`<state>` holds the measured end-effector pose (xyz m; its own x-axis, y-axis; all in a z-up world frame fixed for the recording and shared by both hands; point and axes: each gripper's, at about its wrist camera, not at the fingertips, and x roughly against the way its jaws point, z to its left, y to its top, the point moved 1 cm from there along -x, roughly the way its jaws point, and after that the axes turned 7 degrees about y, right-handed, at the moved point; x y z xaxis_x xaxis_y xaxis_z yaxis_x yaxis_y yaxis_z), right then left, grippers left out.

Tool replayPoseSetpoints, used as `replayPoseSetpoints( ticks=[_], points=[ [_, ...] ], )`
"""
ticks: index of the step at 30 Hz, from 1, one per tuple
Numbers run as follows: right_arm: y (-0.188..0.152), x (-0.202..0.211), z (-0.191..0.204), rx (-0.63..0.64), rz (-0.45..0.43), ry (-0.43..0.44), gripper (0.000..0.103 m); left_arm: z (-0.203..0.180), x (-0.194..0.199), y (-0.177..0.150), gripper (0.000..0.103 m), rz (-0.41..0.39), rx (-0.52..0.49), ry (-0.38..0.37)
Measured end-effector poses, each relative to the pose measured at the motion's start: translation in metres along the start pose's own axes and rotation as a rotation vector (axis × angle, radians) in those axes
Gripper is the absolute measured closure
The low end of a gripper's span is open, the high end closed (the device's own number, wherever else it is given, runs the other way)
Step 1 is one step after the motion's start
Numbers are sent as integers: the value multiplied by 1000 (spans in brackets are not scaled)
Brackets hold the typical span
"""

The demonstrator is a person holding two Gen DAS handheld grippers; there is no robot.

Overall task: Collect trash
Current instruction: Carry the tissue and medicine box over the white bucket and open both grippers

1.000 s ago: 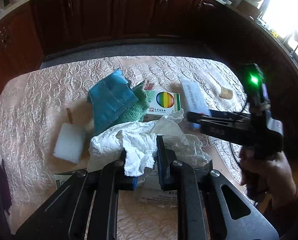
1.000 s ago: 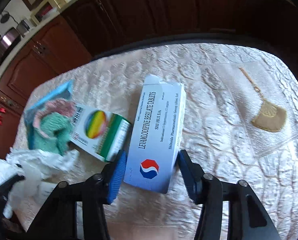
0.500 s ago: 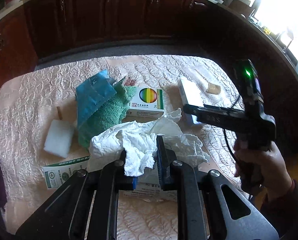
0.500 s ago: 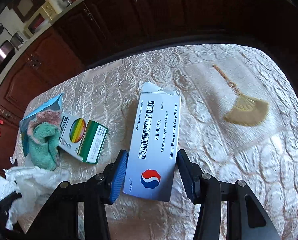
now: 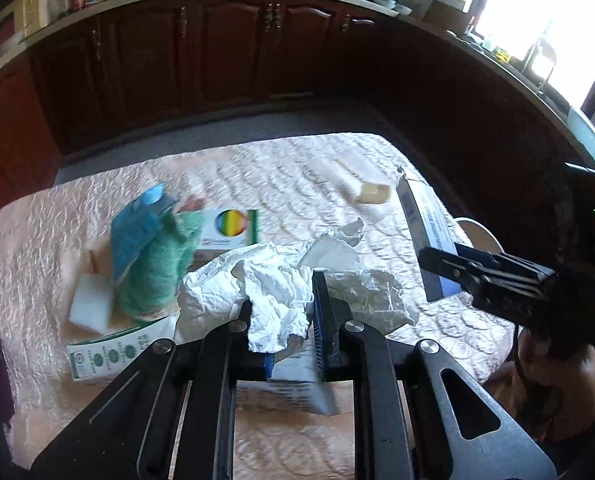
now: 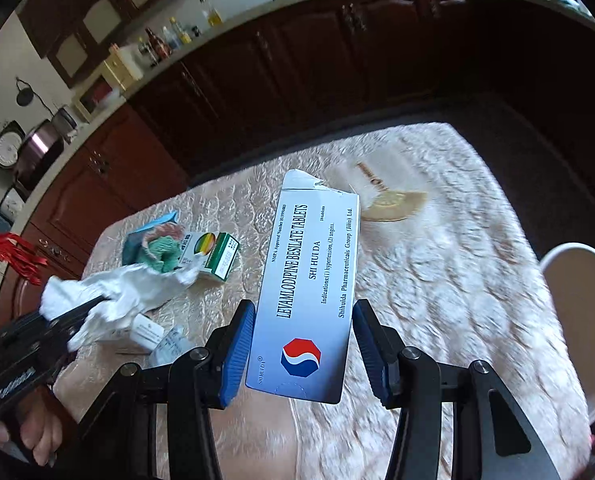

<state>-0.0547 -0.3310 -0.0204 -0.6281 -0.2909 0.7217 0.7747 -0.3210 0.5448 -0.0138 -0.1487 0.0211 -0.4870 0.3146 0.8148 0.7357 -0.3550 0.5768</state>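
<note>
Trash: crumpled tissue (image 5: 281, 300) clamped in my left gripper (image 5: 289, 332) above table (image 5: 57, 240) | tablet box (image 6: 309, 292) gripped by my right gripper (image 6: 303, 344), label readable only right view | white bin rim (image 6: 577, 320) right view; sponge (image 5: 91, 300) left view only

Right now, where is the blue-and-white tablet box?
The tablet box is clamped between the right gripper's fingers, lifted above the table. In the left wrist view it shows at the right, beside the crumpled tissue.
</note>
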Motion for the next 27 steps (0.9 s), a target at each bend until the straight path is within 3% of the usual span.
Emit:
replayPoseSetpoints(
  ticks=[14,27],
  points=[
    [-27,99,-34,-51,-132,-71,54,-80,16,12,90,-50,-120,-53],
    [-50,167,-90,-164,-214,-157,54,-169,9,20,90,-38,-240,-127]
  ],
)
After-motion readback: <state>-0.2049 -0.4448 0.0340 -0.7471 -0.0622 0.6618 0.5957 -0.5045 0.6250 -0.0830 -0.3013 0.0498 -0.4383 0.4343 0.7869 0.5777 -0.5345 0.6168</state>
